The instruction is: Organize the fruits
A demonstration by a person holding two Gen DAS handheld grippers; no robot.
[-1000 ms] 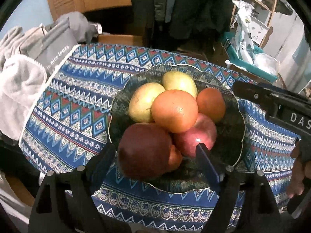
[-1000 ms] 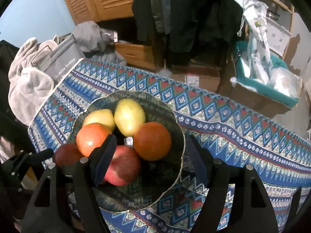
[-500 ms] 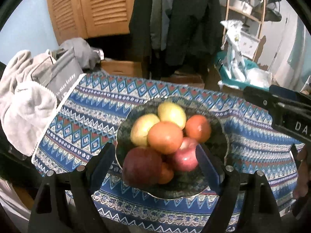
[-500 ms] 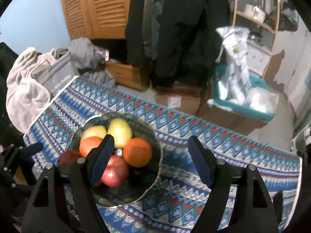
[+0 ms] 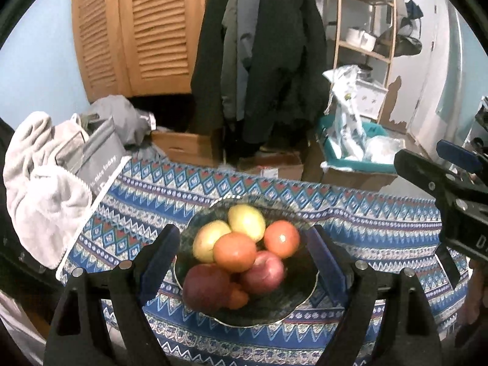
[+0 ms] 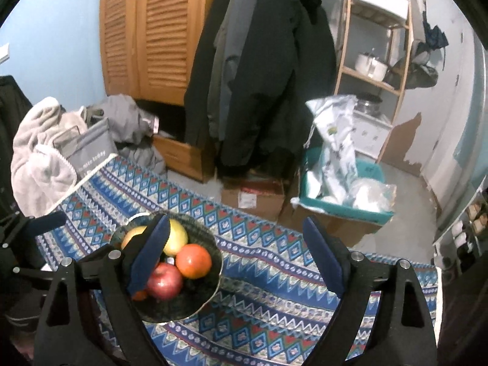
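A dark green bowl (image 5: 274, 315) stands on the blue patterned tablecloth (image 5: 366, 222). It holds two yellow fruits (image 5: 246, 222), two oranges (image 5: 235, 251), two red apples (image 5: 263, 276) and a small orange fruit (image 5: 238, 297). My left gripper (image 5: 242, 230) hangs open above and short of the bowl, touching nothing. In the right wrist view the bowl (image 6: 186, 302) lies low on the left, partly behind a finger. My right gripper (image 6: 235, 221) is over the cloth, its jaws opening with nothing between them. It also shows at the left wrist view's right edge, the right gripper (image 5: 451, 183).
Grey towels (image 5: 39, 195) and a grey bag (image 5: 100, 158) hang over the table's left end. Beyond the far edge are cardboard boxes (image 6: 253, 198), a teal bin with plastic bags (image 6: 344, 195), hanging dark coats (image 6: 262, 70) and a wooden shelf (image 6: 375, 45).
Both grippers have risen and drawn back from the bowl, which now looks smaller and lower. The right jaws have spread wider. The fruits have not moved.
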